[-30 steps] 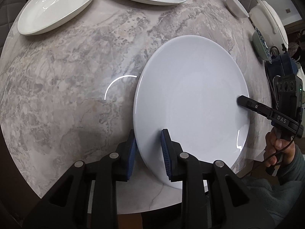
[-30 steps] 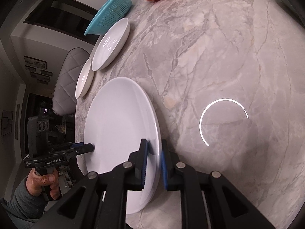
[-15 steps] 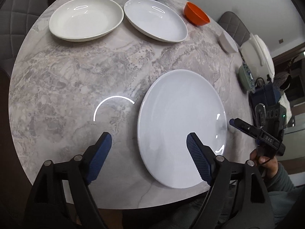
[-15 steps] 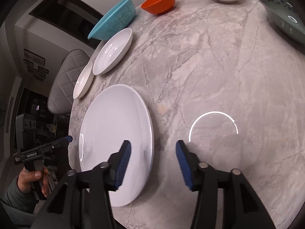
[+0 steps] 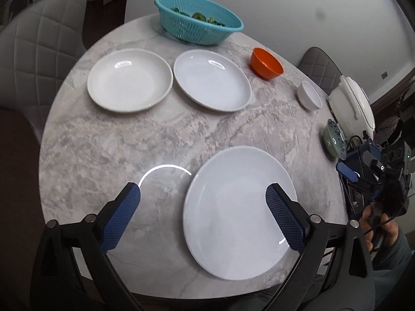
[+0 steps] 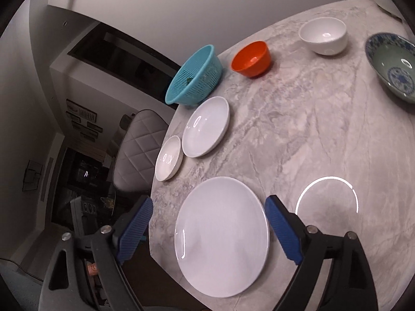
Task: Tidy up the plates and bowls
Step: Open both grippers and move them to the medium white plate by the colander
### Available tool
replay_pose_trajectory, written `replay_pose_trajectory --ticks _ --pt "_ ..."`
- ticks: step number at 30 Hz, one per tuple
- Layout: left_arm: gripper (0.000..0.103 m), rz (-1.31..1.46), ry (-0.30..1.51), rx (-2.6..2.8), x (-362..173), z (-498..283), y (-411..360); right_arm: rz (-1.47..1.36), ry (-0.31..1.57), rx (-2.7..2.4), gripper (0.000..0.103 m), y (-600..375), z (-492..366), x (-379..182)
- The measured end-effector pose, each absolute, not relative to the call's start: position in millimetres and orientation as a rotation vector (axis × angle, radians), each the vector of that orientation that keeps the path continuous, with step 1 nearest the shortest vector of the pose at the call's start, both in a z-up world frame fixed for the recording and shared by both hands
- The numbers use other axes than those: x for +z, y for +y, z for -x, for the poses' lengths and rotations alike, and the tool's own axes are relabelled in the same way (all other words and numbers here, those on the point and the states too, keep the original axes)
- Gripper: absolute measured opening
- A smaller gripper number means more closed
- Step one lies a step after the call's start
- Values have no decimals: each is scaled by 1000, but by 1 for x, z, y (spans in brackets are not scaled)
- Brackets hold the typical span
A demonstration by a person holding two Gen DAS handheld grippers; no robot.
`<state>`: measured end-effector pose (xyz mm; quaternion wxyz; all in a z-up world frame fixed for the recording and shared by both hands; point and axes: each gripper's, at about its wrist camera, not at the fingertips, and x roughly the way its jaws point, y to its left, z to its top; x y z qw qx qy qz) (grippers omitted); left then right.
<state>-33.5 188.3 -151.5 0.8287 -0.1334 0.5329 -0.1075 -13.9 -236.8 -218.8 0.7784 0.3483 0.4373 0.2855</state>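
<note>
The large white plate [image 5: 240, 212] lies flat near the marble table's [image 5: 109, 140] edge. Both the left gripper [image 5: 202, 215] and right gripper [image 6: 208, 229] are opening, holding nothing. It looks glazed, slippery and breakable (probably heavy); grip its rim.

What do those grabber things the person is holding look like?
Each one is a black plastic frame with silver screws and two blue ridged pads. The left gripper and right gripper match. The right one, seen from the left camera, has black cables hanging off it, held by a hand in a grey sleeve.

White plates [image 5: 240, 211], orange bowl [image 5: 265, 63], teal basket [image 5: 198, 23], blue-patterned bowl [image 6: 394, 64], grey marble table [image 5: 109, 142]
</note>
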Motion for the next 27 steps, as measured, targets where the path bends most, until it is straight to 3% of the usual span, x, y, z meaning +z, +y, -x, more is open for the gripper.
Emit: replay_pose_trajectory --ticks 17,27 --pt "99 243 1102 -212 -88 -116 213 -760 882 733 92 -236 -117 -202" --pt "99 38 1226 -370 -97 -231 235 -914 985 561 92 -230 -150 -233"
